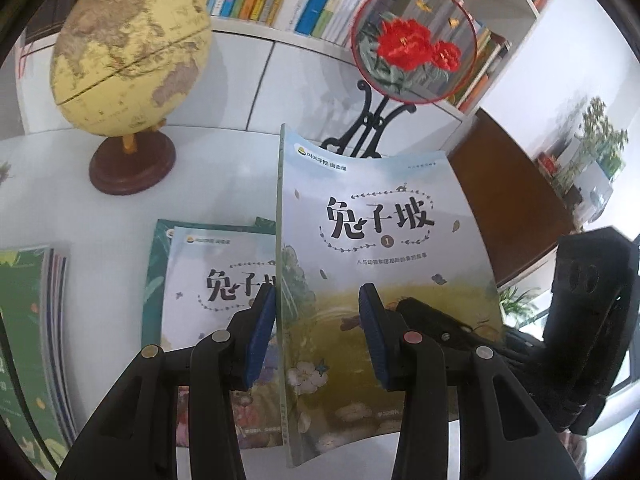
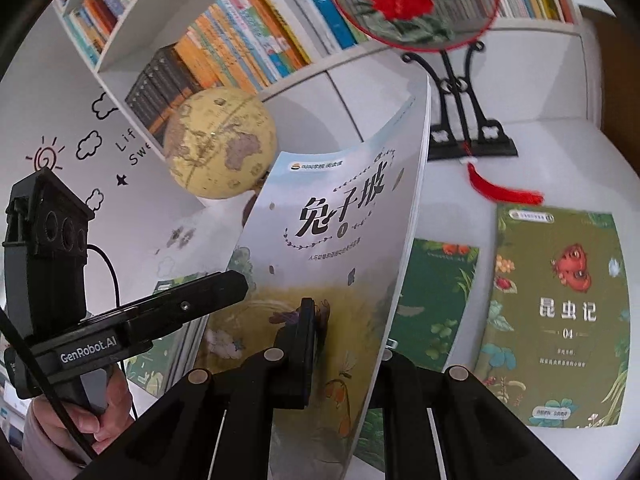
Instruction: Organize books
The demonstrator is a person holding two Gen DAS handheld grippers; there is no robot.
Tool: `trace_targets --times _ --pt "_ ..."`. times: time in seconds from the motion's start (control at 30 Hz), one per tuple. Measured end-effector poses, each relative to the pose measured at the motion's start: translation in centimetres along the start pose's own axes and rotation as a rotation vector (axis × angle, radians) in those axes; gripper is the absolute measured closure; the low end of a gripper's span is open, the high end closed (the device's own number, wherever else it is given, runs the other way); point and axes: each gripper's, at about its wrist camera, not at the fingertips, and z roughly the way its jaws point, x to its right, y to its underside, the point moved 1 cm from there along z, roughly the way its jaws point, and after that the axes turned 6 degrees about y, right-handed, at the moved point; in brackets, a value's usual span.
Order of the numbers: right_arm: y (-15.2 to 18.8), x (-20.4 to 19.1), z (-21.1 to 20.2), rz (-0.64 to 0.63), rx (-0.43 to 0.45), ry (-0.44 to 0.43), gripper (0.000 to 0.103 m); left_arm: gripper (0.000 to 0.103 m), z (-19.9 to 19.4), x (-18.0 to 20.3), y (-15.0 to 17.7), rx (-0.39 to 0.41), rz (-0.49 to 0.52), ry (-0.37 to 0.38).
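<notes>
A pale blue picture book (image 1: 380, 220) (image 2: 340, 220) marked 1 is held upright and bowed above the white table (image 1: 224, 168). My left gripper (image 1: 316, 332) straddles its spine edge, one blue pad (image 1: 260, 336) behind and the other on the front cover. My right gripper (image 2: 346, 348) is shut on the book's lower part: one finger (image 2: 308, 344) presses the cover and the other is hidden behind the pages. On the table lie a matching pale blue book (image 1: 212, 280) over a teal one, and a green insect book (image 2: 560, 312).
A globe (image 1: 132, 48) stands at the back left. A round fan with red flowers (image 1: 416, 40) on a black stand sits behind the book. Filled shelves (image 2: 224, 40) run along the wall. A stack of green books (image 1: 28, 340) lies left; another green book (image 2: 436, 300) lies under the held one.
</notes>
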Motion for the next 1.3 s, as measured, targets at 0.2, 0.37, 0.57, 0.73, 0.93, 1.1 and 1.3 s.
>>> trace_targets --times 0.2,0.37,0.57,0.73,0.93,1.1,1.3 --pt "-0.4 -1.2 -0.1 0.016 0.004 -0.036 0.091 0.065 -2.0 -0.3 -0.4 0.031 0.007 -0.014" --pt "-0.9 -3.2 -0.4 -0.004 0.016 -0.048 0.091 0.065 -4.0 -1.2 -0.7 0.063 -0.009 -0.026" --pt "-1.5 -6.1 -0.4 -0.029 0.028 -0.076 0.091 0.065 -6.5 -2.8 -0.8 0.093 -0.013 -0.063" --pt "-1.8 -9.1 0.4 -0.06 0.029 -0.106 0.091 0.065 -8.6 -4.8 -0.8 0.115 -0.023 -0.103" --pt "-1.7 -12.7 1.6 -0.086 0.024 -0.14 0.091 0.065 -10.8 -7.3 -0.6 0.13 -0.04 -0.144" --pt "-1.5 -15.3 2.4 -0.103 0.018 -0.166 0.091 0.065 -12.3 -9.1 -0.4 0.139 -0.043 -0.177" --pt "-1.3 -17.8 3.3 -0.125 0.011 -0.194 0.091 0.065 -14.4 -11.1 0.1 0.168 -0.076 -0.184"
